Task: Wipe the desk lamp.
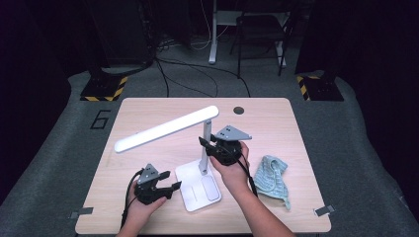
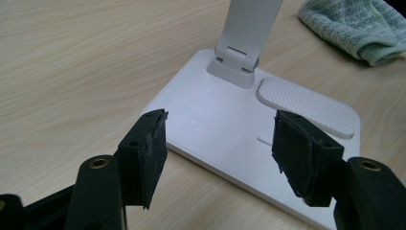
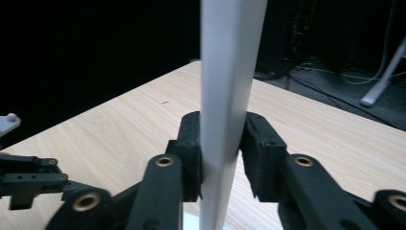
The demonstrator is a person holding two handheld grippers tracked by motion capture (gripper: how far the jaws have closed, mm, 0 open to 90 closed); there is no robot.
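The desk lamp (image 1: 195, 153) stands near the middle of the table (image 1: 148, 108), its upright post (image 3: 229, 96) clamped between the 2 jaws of the right gripper (image 1: 210, 144); the left gripper (image 1: 170, 190) is held just beside the near-left edge of the lamp base (image 2: 225, 139), its jaws spread and grasping nothing.

A tip of the lamp is judged the main risk; the grip sits partway up a slim post while the long light bar (image 1: 165, 129) hangs out to 1 side, so a pull or twist by the right hand could lift the base off the wood unless it is pinned by the left gripper; the smooth post could also slide through the pads.

Whether the left jaws touch the base cannot be told; the far side of the post and the hinge under the bar are hard to make out; the cloth (image 1: 272, 180) lies well apart at the right, partly cut off in the left gripper view.
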